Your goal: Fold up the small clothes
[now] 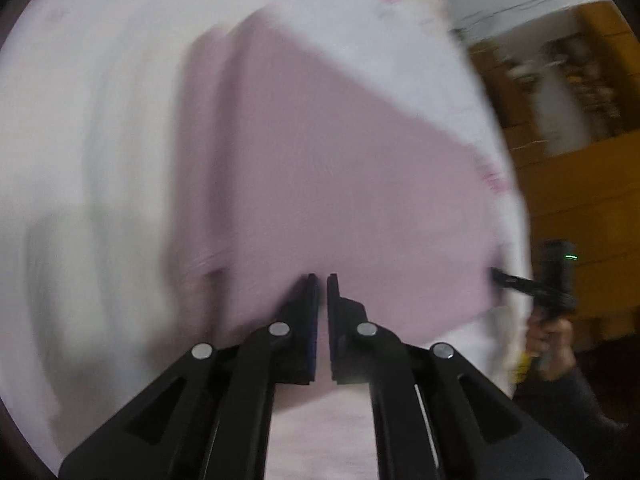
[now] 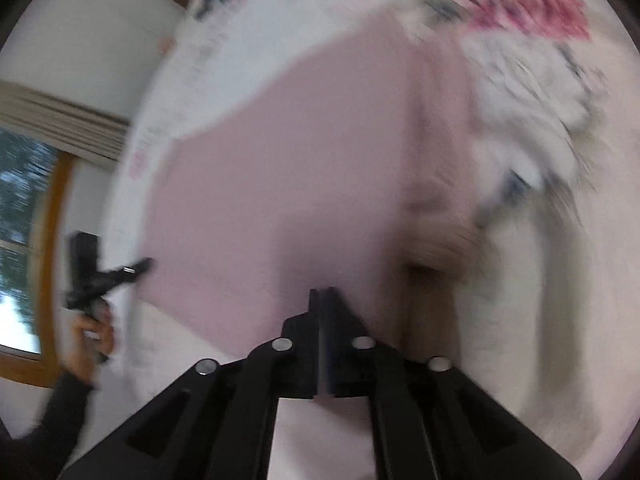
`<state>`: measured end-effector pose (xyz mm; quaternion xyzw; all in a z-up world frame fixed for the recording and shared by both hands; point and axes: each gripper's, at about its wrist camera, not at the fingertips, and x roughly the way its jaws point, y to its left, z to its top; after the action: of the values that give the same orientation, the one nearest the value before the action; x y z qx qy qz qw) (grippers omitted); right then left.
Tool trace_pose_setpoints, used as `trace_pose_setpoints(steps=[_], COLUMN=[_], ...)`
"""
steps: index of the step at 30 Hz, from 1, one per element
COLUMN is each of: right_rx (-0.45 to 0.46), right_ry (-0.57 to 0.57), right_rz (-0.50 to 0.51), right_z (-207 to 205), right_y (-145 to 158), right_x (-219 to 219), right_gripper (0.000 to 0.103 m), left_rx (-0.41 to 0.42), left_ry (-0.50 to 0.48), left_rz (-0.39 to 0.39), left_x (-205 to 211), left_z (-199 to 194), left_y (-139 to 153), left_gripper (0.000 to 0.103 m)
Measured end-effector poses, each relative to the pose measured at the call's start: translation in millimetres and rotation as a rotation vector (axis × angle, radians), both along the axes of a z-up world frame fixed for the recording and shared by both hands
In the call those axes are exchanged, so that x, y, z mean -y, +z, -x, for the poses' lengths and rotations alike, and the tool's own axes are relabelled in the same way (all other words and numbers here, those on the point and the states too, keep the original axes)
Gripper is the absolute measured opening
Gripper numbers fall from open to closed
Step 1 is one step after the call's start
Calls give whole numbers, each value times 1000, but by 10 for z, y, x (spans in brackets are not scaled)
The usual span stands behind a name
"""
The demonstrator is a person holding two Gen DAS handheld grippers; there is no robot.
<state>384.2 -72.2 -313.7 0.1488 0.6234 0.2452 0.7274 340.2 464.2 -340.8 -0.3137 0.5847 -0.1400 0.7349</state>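
Observation:
A pale pink garment [image 1: 340, 160] lies spread over a white printed sheet [image 1: 100, 120], and both views are smeared by motion. My left gripper [image 1: 323, 278] is shut on the garment's near edge, only a narrow slit showing between its fingers. Far to the right, my right gripper [image 1: 496, 272] pinches the same edge at its corner. In the right wrist view the pink garment [image 2: 280, 180] fills the middle and my right gripper [image 2: 322, 292] is shut on its near edge. My left gripper [image 2: 146, 264] meets the cloth's left corner. A crumpled fold [image 2: 440, 240] bulges at the garment's right side.
The sheet [image 2: 520, 120] carries a red and grey print [image 2: 524, 8] at the far right. Yellow wooden furniture [image 1: 580, 200] stands past the bed's right edge. A window [image 2: 24, 200] with a wooden frame is on the left. A hand [image 2: 92, 332] in a dark sleeve holds the other gripper.

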Motion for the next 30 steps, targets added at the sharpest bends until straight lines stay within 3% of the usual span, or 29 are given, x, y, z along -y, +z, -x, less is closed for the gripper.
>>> trace_pose_setpoints(steps=[2, 3, 4, 5, 6, 7, 9, 10, 14, 17, 20, 24, 30], right_rx=[12, 37, 91, 138, 180, 242, 359, 445, 651, 823, 964, 1031, 1091], right_ry=[-34, -38, -19, 13, 60, 138, 275, 359, 549, 664, 757, 807, 808], right_rz=[21, 44, 85, 119, 151, 190, 281, 346, 488, 635, 794, 900, 981], right_z=[18, 64, 137, 227, 322, 483, 749, 950, 1523, 1836, 1993, 1978, 1795], right_y=[63, 172, 335, 452, 563, 673, 780, 797, 648, 392, 96, -203, -309], right_x=[42, 38, -41, -150, -308, -575, -1101, -1418, -2355, -2978, -3423, -3709, -4086], right_gripper=[2, 12, 16, 18, 23, 27, 43, 44, 44, 44, 44, 44, 40], left_rx=[18, 41, 54, 67, 73, 72, 58, 56, 72, 92, 101, 89, 67], left_ry=[43, 60, 71, 89, 107, 128, 140, 145, 167, 176, 164, 142, 129], left_rz=[29, 57, 74, 88, 91, 89, 122, 136, 196, 248, 250, 251, 260], left_x=[-116, -194, -231, -297, -339, -392, -426, -429, -454, -471, -509, -514, -629], left_z=[64, 132, 190, 274, 343, 410, 494, 517, 544, 522, 405, 298, 145], left_y=[74, 163, 222, 276, 304, 333, 359, 380, 517, 564, 597, 532, 412], left_gripper=[0, 10, 30, 39, 56, 63, 63, 65, 74, 78, 79, 79, 80])
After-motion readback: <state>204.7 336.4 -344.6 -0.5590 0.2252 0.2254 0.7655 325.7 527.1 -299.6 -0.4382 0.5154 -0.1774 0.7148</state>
